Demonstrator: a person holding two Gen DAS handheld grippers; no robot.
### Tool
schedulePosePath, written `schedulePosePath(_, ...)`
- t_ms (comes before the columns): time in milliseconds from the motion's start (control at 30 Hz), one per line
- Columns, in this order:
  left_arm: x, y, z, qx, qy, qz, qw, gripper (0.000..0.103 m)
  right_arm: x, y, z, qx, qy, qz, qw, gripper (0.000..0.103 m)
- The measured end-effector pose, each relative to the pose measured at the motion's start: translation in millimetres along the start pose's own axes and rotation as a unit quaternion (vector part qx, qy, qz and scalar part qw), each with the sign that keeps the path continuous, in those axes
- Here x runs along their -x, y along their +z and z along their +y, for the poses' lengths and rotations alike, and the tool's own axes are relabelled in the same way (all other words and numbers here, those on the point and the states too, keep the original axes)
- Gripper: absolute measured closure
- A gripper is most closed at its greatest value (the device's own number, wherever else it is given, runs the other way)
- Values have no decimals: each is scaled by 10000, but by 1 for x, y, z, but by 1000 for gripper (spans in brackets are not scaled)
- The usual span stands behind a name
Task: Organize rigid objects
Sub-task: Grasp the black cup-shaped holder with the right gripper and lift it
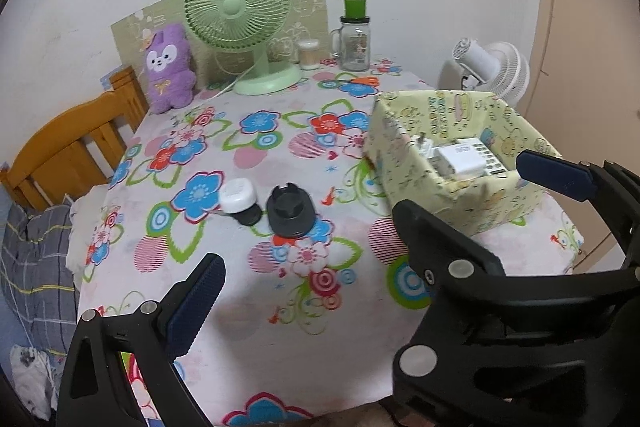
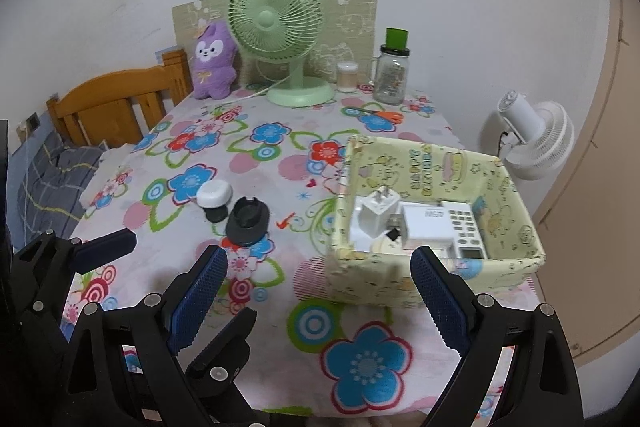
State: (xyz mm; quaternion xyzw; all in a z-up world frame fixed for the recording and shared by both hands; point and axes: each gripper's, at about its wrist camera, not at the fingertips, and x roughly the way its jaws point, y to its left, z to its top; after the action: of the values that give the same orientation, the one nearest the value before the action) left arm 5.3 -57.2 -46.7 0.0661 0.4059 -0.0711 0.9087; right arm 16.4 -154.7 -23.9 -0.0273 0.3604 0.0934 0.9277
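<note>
A white round gadget (image 1: 237, 195) and a black round holder (image 1: 289, 211) lie side by side on the floral table, ahead of my open, empty left gripper (image 1: 304, 291). They also show in the right wrist view, white gadget (image 2: 214, 193) and black holder (image 2: 247, 222). A yellow patterned box (image 2: 436, 267) at the right holds a white plug adapter (image 2: 376, 215), a white charger (image 2: 426, 225) and a white remote (image 2: 466, 227). My right gripper (image 2: 320, 291) is open and empty, in front of the box. The box (image 1: 424, 187) stands right of the left gripper.
At the table's back stand a green fan (image 2: 280, 35), a purple plush toy (image 2: 212, 61), a small jar (image 2: 346, 77) and a glass mug with a green lid (image 2: 391, 75). Orange scissors (image 2: 384, 115) lie near them. A wooden chair (image 2: 116, 99) is at left, a white fan (image 2: 536, 135) at right.
</note>
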Motion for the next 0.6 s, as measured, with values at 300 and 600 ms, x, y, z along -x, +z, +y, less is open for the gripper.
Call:
schedulePosePath(300, -10, -2, 28, 75, 157, -2, 9998, 2, -12, 6, 23, 122, 158, -55, 9998, 8)
schedulePosePath(600, -27, -1, 50, 152, 195, 71, 9997, 2, -37, 11, 39, 68, 190, 62, 9998, 8)
